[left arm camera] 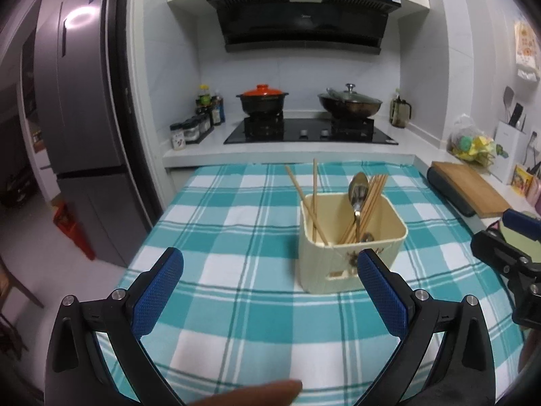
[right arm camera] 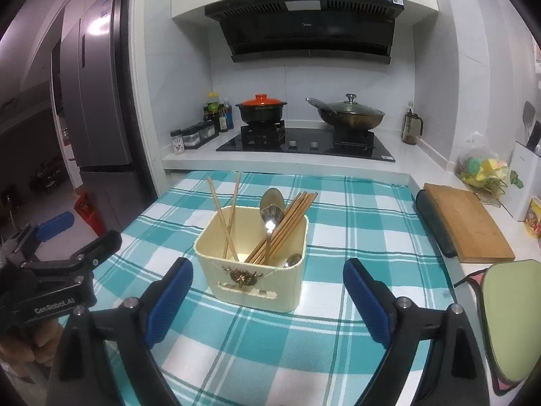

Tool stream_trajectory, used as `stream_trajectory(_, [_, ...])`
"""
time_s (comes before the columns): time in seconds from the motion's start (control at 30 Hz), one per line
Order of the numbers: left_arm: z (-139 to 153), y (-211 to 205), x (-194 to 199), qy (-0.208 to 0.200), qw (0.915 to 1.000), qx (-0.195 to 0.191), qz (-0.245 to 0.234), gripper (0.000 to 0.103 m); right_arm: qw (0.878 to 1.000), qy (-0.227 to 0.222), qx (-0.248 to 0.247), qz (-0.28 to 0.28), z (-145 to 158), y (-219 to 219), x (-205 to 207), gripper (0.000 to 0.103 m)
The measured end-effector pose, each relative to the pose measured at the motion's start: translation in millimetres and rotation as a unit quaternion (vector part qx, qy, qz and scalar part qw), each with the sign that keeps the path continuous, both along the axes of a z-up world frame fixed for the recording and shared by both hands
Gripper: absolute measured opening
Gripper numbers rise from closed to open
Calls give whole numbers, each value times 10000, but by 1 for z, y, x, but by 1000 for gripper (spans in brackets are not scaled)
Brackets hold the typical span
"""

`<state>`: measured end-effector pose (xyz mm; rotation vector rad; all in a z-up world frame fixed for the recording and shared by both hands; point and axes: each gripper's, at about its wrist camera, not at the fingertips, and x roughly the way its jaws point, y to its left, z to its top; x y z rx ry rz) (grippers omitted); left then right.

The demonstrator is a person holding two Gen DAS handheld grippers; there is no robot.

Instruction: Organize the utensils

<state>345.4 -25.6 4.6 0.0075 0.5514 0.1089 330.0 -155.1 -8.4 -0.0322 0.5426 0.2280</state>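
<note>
The cream holder point(right arm camera: 252, 264) is sitting mid-surface point(right arm camera: 355, 237), at twelve o'clock from the right gripper point(right arm camera: 267, 299). Chopsticks point(right arm camera: 280, 230) and spoons point(right arm camera: 270, 213) are leaning inside, apparently already sorted. Both the right gripper and the left gripper point(left arm camera: 270, 291) are hovering wide apart, carrying nothing.
</note>
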Motion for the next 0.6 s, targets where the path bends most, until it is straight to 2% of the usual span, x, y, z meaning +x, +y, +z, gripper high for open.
stream_trajectory(0.1, [2,1,-22,45,9999,-67,-110,103,9999,-76,-41,-121,3,4,-27,92])
stream_trajectory(0.27, [7,-2,-56,94,9997,147,-192,103,9997,-62,-122,-197,9,13,-62,92])
stream_trajectory(0.6, [12,4,-97,141,9997,-4,-183,103,9993,-40,-307,-228,19,35,-110,92])
